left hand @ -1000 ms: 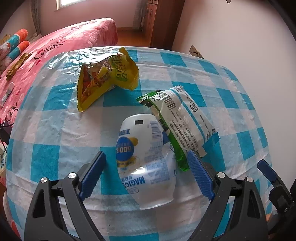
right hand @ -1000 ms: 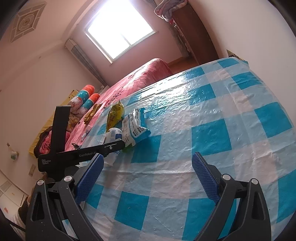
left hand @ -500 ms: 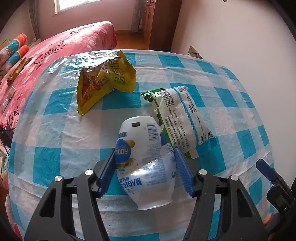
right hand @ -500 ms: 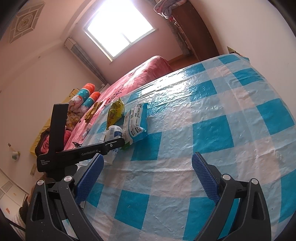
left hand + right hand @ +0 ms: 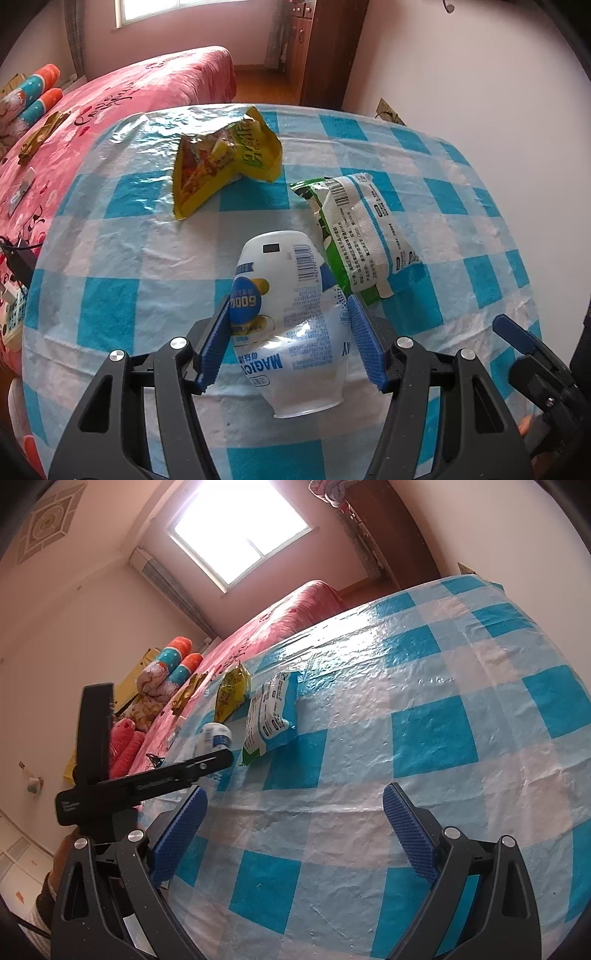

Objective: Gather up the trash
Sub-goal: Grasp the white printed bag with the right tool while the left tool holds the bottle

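We were at the grasp: our left gripper (image 5: 290, 338) had its blue pads pressed on both sides of the white bottle (image 5: 291, 325), which lay on its side on the checked table (image 5: 122, 254), touching the green-and-white packet (image 5: 364, 232). The yellow wrapper (image 5: 225, 162) lay farther off. The next move, we judged, called for a clean lift — without dragging the packet. Our left gripper pointed steeply down; our right gripper (image 5: 295, 834) hung unclenched and empty over bare cloth, angled more shallowly.
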